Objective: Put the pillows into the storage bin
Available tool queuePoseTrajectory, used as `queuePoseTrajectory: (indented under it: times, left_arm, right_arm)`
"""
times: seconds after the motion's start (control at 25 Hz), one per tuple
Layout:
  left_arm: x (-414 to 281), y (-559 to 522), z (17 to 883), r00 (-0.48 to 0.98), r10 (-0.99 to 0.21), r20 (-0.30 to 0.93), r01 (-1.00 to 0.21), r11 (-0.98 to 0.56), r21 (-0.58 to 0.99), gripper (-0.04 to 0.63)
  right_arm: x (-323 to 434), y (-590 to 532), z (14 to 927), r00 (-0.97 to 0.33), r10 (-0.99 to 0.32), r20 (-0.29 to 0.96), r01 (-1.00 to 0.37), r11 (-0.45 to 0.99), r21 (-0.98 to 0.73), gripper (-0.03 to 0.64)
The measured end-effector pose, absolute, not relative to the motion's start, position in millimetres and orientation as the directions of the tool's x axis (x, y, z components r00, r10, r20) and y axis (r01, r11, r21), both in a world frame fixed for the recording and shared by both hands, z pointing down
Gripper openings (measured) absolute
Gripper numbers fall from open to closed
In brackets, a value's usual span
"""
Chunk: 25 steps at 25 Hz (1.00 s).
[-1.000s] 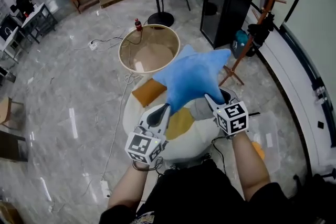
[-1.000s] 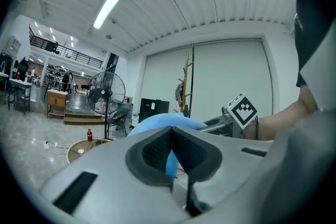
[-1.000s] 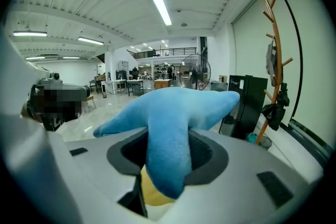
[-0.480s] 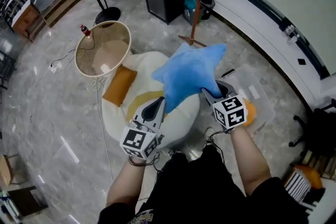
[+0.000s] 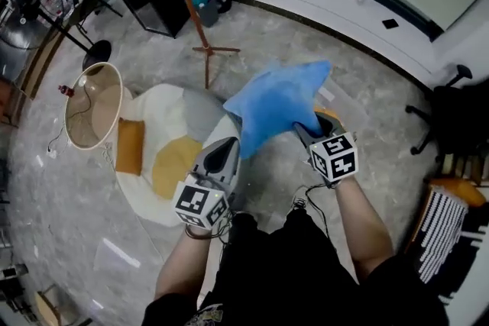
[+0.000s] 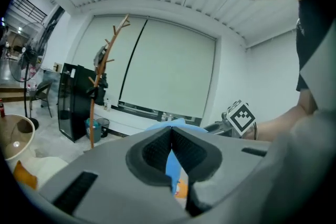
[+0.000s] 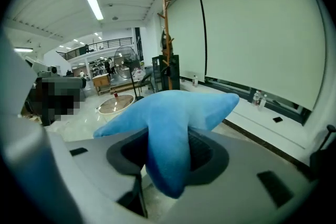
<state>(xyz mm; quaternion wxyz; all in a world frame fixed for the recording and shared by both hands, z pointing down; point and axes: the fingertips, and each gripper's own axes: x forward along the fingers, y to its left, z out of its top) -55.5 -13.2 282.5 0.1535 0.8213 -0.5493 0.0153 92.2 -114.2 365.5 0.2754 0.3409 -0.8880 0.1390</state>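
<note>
**Head view.** The blue star-shaped pillow (image 5: 279,103) is held in the air in front of the person, between the left tool (image 5: 228,149) and the right tool (image 5: 307,132). The storage bin (image 5: 95,99) stands on the floor at the far left, well apart from the pillow. One second earlier it lay straight ahead, just beyond the pillow. The beanbag (image 5: 179,114) has likewise passed from beneath the hands to the left. The hold on the pillow is unchanged.

**Left gripper view.** The pads of the left tool (image 6: 171,131) are pressed together. Blue fabric (image 6: 170,165) is seen past the tips and through the gap below them. Whether fabric is caught cannot be determined.

**Right gripper view.** One arm of the pillow (image 7: 168,118) is pinched between the pads of the right tool (image 7: 168,149). The bin (image 7: 115,104) is seen far behind.
</note>
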Motion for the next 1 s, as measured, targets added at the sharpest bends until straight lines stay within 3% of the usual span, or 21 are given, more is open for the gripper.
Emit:
queuePoseTrajectory:
  times: [0.24,0.44,0.68,1.0]
  left_arm:
    - [99,-65,300,0.492,-0.845,0.21,-0.862,-0.439,0.255,0.006]
    - [187,-89,315,0.565,-0.791,0.235,-0.819,-0.501,0.282,0.006]
    - [219,-120,344,0.621,-0.733,0.279,-0.78,-0.541,0.314,0.006]
    - [226,-162,430,0.682,-0.633,0.367,-0.731,-0.563,0.385,0.006]
  right_arm:
    - [252,-148,387,-0.555,-0.561,0.614,-0.741,0.67,-0.058,0.181]
    - [345,-164,409,-0.491,-0.584,0.646,-0.793,0.607,-0.053,0.183]
    - [390,-179,450,-0.432,-0.604,0.67,-0.866,0.486,-0.12,0.184]
    - [393,-197,545,-0.366,-0.546,0.754,-0.911,0.378,-0.168,0.187]
